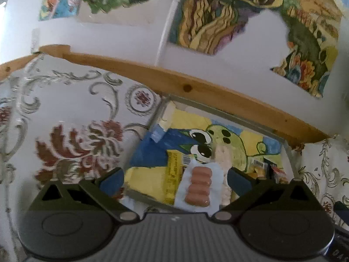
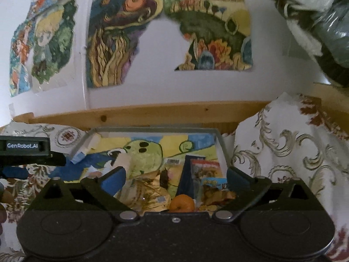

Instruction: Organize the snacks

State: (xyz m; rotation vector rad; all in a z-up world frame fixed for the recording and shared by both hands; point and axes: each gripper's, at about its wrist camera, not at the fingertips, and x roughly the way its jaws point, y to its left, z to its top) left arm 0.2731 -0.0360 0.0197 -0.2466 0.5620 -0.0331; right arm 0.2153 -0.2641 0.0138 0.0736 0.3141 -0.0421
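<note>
My left tongs [image 1: 175, 179] are spread wide and hold nothing, hovering over a pack of small sausages [image 1: 198, 185] that lies in the grey tray [image 1: 218, 111] beside a yellow packet [image 1: 174, 170]. My right tongs [image 2: 176, 180] are spread too, empty, above a mandarin [image 2: 182, 203], a gold wrapper [image 2: 146, 193] and a dark upright packet [image 2: 196, 174] crowded at the same tray's right side.

A lived-in home room, judging by the torn hand-painted colourful pictures [image 2: 122, 37] taped to the white wall [image 2: 157, 80], the pale floral-patterned cloth [image 1: 72, 118] spread below a pine wooden rail [image 1: 187, 87], and a grey-rimmed tray [image 2: 220, 139] of packaged snacks.
</note>
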